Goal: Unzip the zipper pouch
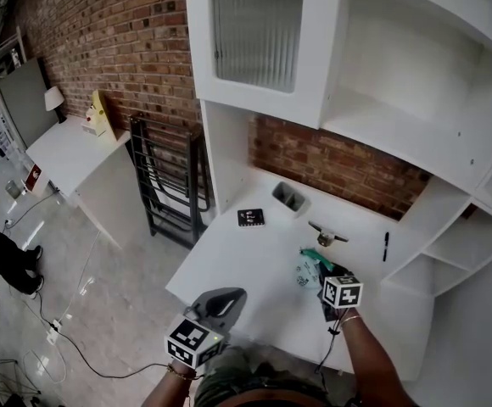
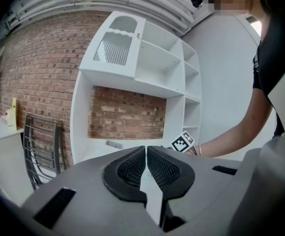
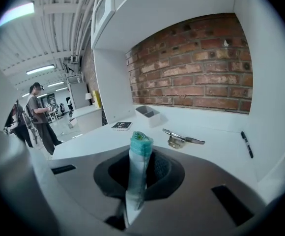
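The zipper pouch [image 1: 308,269], white with a teal zipper edge, lies on the white desk [image 1: 246,257] just ahead of my right gripper [image 1: 324,280]. In the right gripper view the pouch [image 3: 139,154] stands edge-on between the jaws, its teal end sticking up, and my right gripper [image 3: 140,173] is shut on it. My left gripper [image 1: 227,302] hangs off the desk's front edge, well left of the pouch. Its jaws [image 2: 146,154] are shut with nothing between them. The right gripper's marker cube [image 2: 183,141] shows beyond them.
On the desk are a black marker card [image 1: 251,217], a grey divided tray [image 1: 289,197], a metal clip tool [image 1: 327,237] and a black pen [image 1: 386,246]. A black folding rack [image 1: 165,185] and a side table [image 1: 72,147] stand to the left. A person [image 3: 38,117] stands far off.
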